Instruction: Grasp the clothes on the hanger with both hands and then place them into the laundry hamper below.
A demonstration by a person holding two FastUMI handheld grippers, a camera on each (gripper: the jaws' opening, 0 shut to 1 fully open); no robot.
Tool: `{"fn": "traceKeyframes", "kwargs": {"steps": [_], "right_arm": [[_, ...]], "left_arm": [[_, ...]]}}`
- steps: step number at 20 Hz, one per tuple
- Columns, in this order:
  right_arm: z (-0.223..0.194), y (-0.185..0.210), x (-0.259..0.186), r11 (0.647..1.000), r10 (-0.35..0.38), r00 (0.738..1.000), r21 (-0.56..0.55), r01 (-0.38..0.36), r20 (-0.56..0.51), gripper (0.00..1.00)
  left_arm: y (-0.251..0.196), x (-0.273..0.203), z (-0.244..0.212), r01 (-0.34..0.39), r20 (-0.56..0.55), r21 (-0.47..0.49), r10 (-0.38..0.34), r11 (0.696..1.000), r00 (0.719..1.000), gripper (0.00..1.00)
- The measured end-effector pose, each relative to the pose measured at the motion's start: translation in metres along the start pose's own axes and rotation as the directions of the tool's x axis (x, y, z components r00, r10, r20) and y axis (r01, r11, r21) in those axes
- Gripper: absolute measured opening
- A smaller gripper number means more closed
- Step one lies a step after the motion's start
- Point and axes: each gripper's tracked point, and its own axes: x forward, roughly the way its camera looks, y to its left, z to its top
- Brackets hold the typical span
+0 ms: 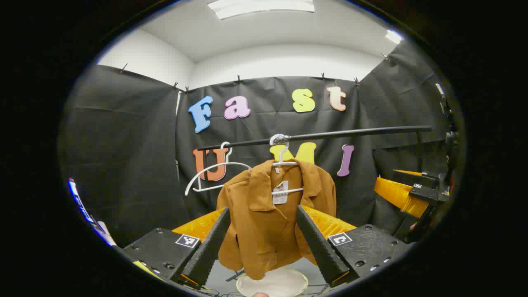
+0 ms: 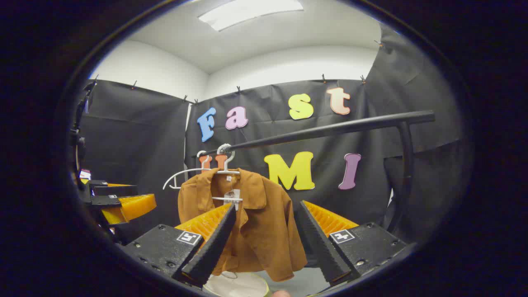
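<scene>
Black cloth walls the booth under a white ceiling with bright light panels point(image 1: 260, 7). Low down sits a round pale laundry hamper point(image 1: 272, 284), its contents not discernible. A black horizontal metal rail point(image 1: 330, 134) carries a bare white wire hanger point(image 1: 214, 168) and, beside it, a brown collared shirt point(image 1: 268, 214) on its own white hanger point(image 1: 284, 165), above the hamper. The left gripper point(image 1: 264, 243) and right gripper point(image 2: 264, 243) are both released, fingers spread, short of the shirt.
</scene>
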Motion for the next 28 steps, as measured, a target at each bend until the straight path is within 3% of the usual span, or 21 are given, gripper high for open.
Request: {"fn": "traceKeyframes", "kwargs": {"steps": [9,19,22,23,28], "right_arm": [[-0.005,0.017,0.018,0.995,-0.104,0.995,-0.008,0.104,-0.004,0.98],[-0.059,0.048,0.052,0.985,-0.160,0.975,0.040,0.169,-0.155,0.98],[-0.066,0.056,0.074,0.991,-0.116,0.977,0.043,0.126,-0.179,0.98],[-0.068,0.059,0.080,0.992,-0.098,0.978,0.055,0.110,-0.183,0.96],[-0.083,0.056,0.125,0.989,-0.020,0.970,0.140,0.055,-0.243,0.96]], "left_arm": [[0.011,0.019,-0.009,0.090,-0.017,-0.006,-0.090,0.996,0.996,0.99],[0.015,0.050,-0.048,0.169,-0.130,-0.086,-0.179,0.982,0.975,0.98],[0.003,0.064,-0.056,0.179,-0.166,-0.141,-0.202,0.974,0.965,1.00],[-0.001,0.069,-0.057,0.177,-0.164,-0.154,-0.201,0.972,0.966,0.96],[-0.003,0.100,-0.069,0.119,-0.209,-0.172,-0.154,0.978,0.966,1.00]]}}
